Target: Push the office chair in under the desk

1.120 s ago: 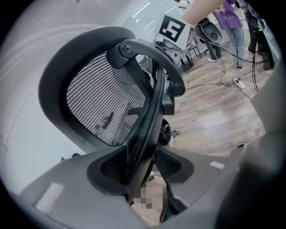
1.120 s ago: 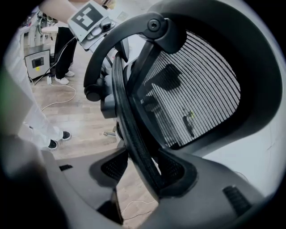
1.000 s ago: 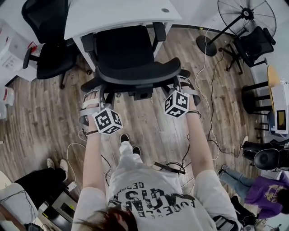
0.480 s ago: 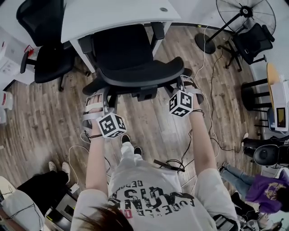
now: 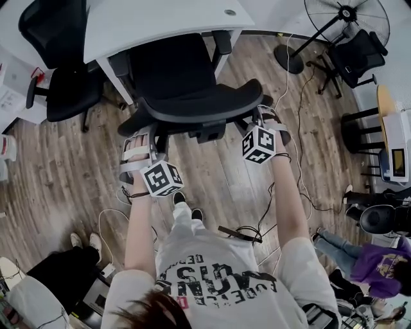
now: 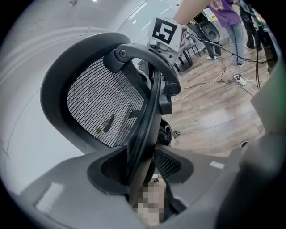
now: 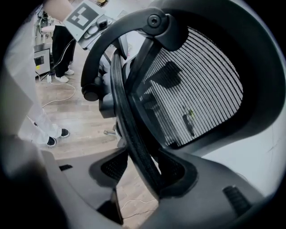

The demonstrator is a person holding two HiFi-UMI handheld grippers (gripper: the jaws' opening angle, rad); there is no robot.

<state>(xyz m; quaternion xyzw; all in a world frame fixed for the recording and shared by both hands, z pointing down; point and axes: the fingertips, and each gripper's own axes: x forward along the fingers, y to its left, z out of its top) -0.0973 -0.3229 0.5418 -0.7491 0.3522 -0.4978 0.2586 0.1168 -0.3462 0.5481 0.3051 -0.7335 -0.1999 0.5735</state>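
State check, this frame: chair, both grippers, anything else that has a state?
office chair: upright, seat front just under the desk edge, most of it out.
left gripper: jaws shut on the office chair, at its backrest edge.
right gripper: jaws shut on the office chair, at the opposite backrest edge.
second office chair: pulled out, left of the desk.
floor fan: upright; cannot tell if it is spinning.

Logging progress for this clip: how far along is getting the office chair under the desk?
Done: the left gripper and right gripper are each shut on a side edge of the office chair backrest. In hand: the seat front sits at the desk edge, armrests beside it. Left: most of the seat and the whole backrest lie outside, so the main push remains.
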